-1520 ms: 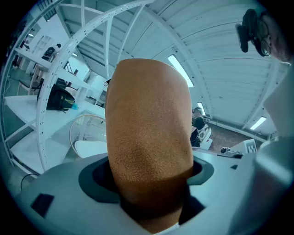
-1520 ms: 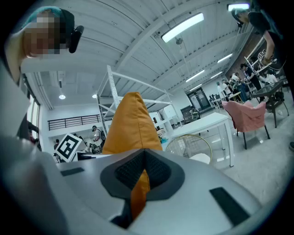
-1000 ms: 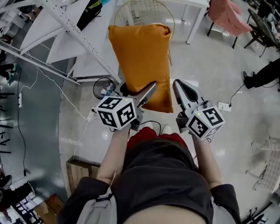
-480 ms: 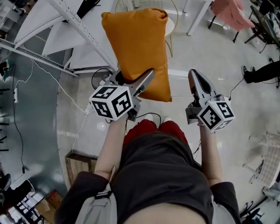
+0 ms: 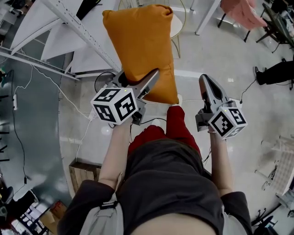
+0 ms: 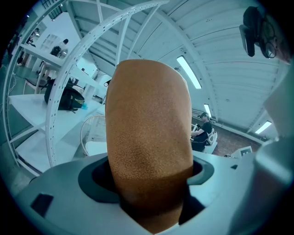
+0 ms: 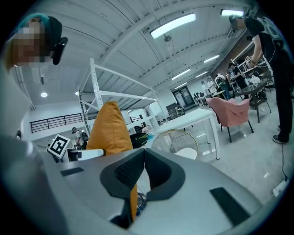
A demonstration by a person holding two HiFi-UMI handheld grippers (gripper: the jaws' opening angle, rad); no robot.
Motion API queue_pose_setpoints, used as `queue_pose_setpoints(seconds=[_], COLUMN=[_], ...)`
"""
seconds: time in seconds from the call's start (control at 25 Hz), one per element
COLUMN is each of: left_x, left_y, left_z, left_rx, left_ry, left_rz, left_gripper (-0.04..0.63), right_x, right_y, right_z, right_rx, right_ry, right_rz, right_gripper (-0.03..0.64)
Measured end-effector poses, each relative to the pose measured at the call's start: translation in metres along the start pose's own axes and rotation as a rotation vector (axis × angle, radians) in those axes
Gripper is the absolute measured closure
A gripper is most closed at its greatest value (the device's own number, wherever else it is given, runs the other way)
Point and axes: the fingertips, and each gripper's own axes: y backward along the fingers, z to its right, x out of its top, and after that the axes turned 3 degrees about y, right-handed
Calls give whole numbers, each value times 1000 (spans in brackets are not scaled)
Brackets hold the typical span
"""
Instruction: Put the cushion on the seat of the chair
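Observation:
My left gripper (image 5: 136,79) is shut on the lower end of an orange cushion (image 5: 140,48), which stands upright above the floor and leans away from me. In the left gripper view the cushion (image 6: 149,137) fills the gap between the jaws and hides most of the scene ahead. The chair (image 5: 177,20), with a thin gold wire back and a white seat, stands just beyond the cushion's top; it also shows as a chair (image 7: 180,143) in the right gripper view. My right gripper (image 5: 206,81) hangs to the cushion's right, shut and holding nothing, apart from the cushion.
A white table (image 5: 204,11) stands behind the chair, with a pink-draped chair (image 5: 239,11) to its right. White rack beams (image 5: 78,27) cross the left. Cables and a wooden crate (image 5: 82,176) lie on the floor. A person's foot (image 5: 275,73) is far right.
My left gripper and the cushion have shifted up and left in the head view, toward the chair. The right gripper moved right. My right foot has stepped forward.

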Motion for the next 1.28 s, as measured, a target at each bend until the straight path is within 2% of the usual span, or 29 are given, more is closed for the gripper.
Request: queue_pose_setpoints(seconds=[0.36, 0.6, 0.96, 1.28], left_x=[24, 40, 52, 60], left_y=[-45, -85, -161, -219], left_z=[-12, -28, -44, -41], left_rx=[26, 63, 145, 175], left_ry=[-22, -2, -4, 2], left_rz=[-2, 2, -37, -62], left_gripper=[202, 202, 202, 202], right_x=[16, 26, 54, 67], right_y=[-49, -84, -139, -173], right_z=[27, 59, 110, 148], right_rx=[50, 77, 145, 187], right_ry=[-27, -56, -52, -44], right_rz=[-8, -34, -69, -107], right_gripper=[598, 598, 598, 598])
